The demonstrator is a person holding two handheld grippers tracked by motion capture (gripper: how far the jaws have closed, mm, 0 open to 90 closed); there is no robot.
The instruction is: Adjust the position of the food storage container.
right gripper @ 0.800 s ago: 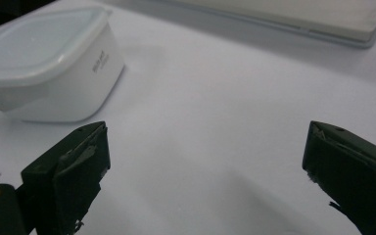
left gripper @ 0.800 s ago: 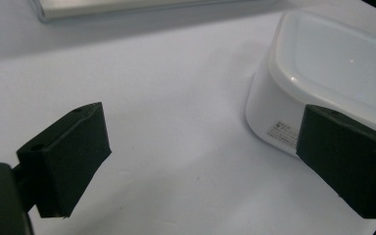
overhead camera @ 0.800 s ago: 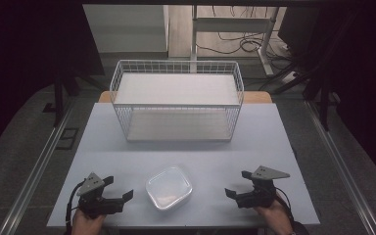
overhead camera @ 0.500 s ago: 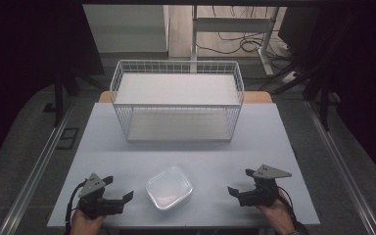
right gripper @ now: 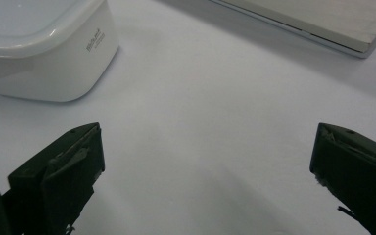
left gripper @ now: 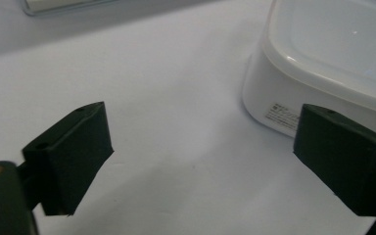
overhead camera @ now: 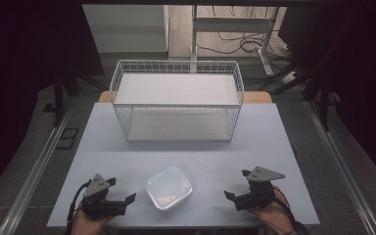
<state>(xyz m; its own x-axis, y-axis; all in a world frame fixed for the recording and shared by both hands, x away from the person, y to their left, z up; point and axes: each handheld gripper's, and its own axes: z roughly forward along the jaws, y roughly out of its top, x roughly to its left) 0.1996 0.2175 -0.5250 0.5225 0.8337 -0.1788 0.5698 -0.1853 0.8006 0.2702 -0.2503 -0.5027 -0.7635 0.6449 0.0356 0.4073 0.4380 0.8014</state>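
Note:
A white lidded plastic container [overhead camera: 169,187] sits on the white table [overhead camera: 274,137] near its front edge, between my two grippers. My left gripper [overhead camera: 121,190] rests to the container's left, open and empty. In the left gripper view the container [left gripper: 333,58] lies just ahead of the right jaw of my left gripper [left gripper: 203,161]. My right gripper [overhead camera: 236,184] is to the container's right, also open with nothing in it. In the right gripper view the container [right gripper: 44,54] stands ahead and left of my right gripper [right gripper: 208,181], apart from it.
A white wire basket [overhead camera: 176,63] stands at the back middle of the table, with a pale board as its floor [right gripper: 313,19]. Bare tabletop lies between it and the container. Metal rails run along both sides of the table.

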